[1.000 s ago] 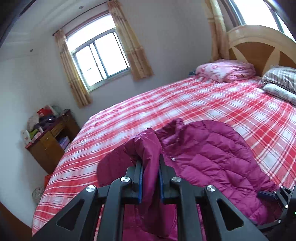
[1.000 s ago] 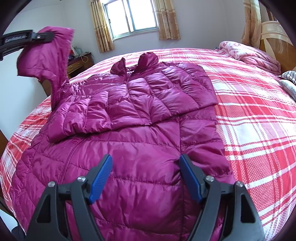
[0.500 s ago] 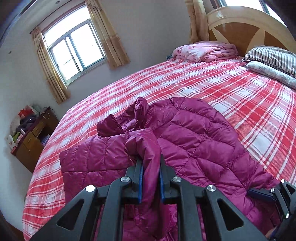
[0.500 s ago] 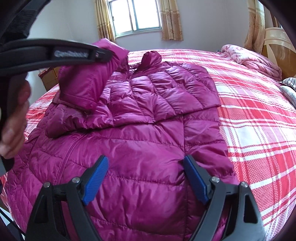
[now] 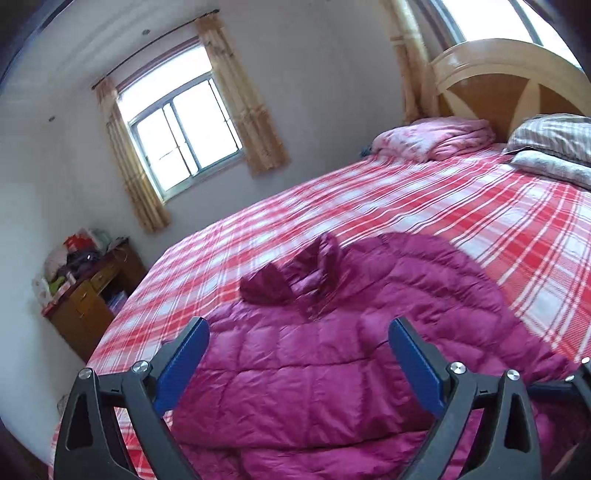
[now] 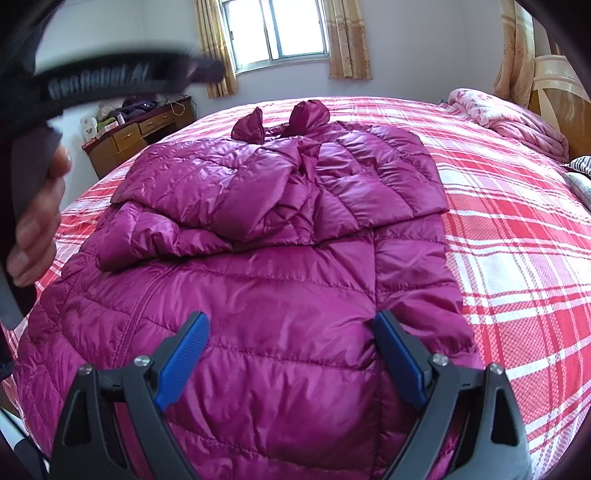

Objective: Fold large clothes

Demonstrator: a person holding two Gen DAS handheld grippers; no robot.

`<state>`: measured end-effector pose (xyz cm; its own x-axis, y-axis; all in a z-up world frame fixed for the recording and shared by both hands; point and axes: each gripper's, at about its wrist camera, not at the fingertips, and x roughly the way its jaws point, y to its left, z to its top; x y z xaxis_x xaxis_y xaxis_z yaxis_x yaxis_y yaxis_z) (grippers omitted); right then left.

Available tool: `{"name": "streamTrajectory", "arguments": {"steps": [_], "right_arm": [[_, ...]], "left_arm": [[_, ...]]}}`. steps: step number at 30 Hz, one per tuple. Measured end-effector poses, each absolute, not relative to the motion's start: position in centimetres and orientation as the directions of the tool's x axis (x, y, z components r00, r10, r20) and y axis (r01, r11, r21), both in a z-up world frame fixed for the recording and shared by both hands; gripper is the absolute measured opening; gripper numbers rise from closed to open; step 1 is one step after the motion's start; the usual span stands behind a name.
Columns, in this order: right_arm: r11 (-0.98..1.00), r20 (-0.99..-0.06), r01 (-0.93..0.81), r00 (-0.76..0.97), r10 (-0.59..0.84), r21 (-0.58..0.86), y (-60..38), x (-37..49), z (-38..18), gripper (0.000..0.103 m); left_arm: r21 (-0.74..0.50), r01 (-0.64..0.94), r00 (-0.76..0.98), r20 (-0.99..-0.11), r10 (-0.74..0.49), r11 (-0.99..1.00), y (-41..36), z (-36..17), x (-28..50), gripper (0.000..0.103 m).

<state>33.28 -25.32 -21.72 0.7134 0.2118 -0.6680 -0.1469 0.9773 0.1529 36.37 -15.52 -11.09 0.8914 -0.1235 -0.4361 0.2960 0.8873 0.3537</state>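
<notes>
Jacket (image 6: 280, 280), a magenta quilted one, lies spread on the bed (image 6: 517, 236) with its collar end toward the window (image 6: 280, 33) and its hem close under both cameras. Both sleeves are laid across the chest: the right-side sleeve (image 6: 373, 184) sits flat, while the left-side sleeve (image 6: 184, 206) is bunched and puckered where it meets the other near the middle. The left tool (image 5: 295, 354) hovers over the upper body with its fingers spread wide and nothing between them; the right tool (image 6: 291, 350) hangs over the lower half, likewise spread and empty. Judging from this, the sleeve stage looks done or nearly so, though the rumpled left sleeve may want smoothing. What seems left is the lengthwise fold, bringing the hem up toward the collar, perhaps in more than one pass, since the puffy fill will likely spring back. A pink blanket (image 6: 517, 118) and a wooden cabinet (image 6: 136, 133) sit well apart from the work.
</notes>
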Motion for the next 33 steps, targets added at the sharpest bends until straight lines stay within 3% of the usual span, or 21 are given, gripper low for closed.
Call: {"name": "streamTrajectory", "arguments": {"steps": [3, 7, 10, 14, 20, 26, 33], "right_arm": [[0.971, -0.656, -0.099, 0.722, 0.221, 0.219, -26.8, 33.0, -20.8, 0.085], [0.95, -0.623, -0.089, 0.735, 0.266, 0.3, -27.2, 33.1, -17.9, 0.061], [0.955, -0.624, -0.128, 0.732, 0.274, 0.268, -25.0, 34.9, -15.5, 0.056], [0.955, -0.635, -0.174, 0.716, 0.291, 0.242, -22.2, 38.5, -14.9, 0.056], [0.972, -0.707, -0.129, 0.669, 0.231, 0.196, -21.0, 41.4, -18.6, 0.056], [0.973, -0.722, -0.101, 0.655, 0.222, 0.208, -22.2, 40.9, -20.8, 0.056], [0.976, -0.72, -0.103, 0.661, 0.21, 0.19, -21.9, 41.1, -21.4, 0.056]], "left_arm": [[0.272, 0.213, 0.841, -0.54, -0.035, 0.938, -9.9, -13.3, 40.4, 0.098], [0.207, 0.176, 0.779, -0.628, -0.007, 0.962, -5.6, -16.7, 42.9, 0.098], [0.184, 0.188, 0.739, -0.673, -0.016, 0.965, -4.9, -19.1, 43.7, 0.098], [0.18, 0.196, 0.762, -0.647, -0.034, 0.964, -5.6, -18.2, 43.2, 0.098], [0.144, 0.192, 0.816, -0.572, -0.076, 0.971, -6.2, -13.5, 44.6, 0.098], [0.163, 0.206, 0.706, -0.708, -0.031, 0.965, -7.4, -18.2, 49.3, 0.098], [0.13, 0.191, 0.676, -0.736, -0.035, 0.973, -7.2, -20.9, 49.9, 0.098]]}}
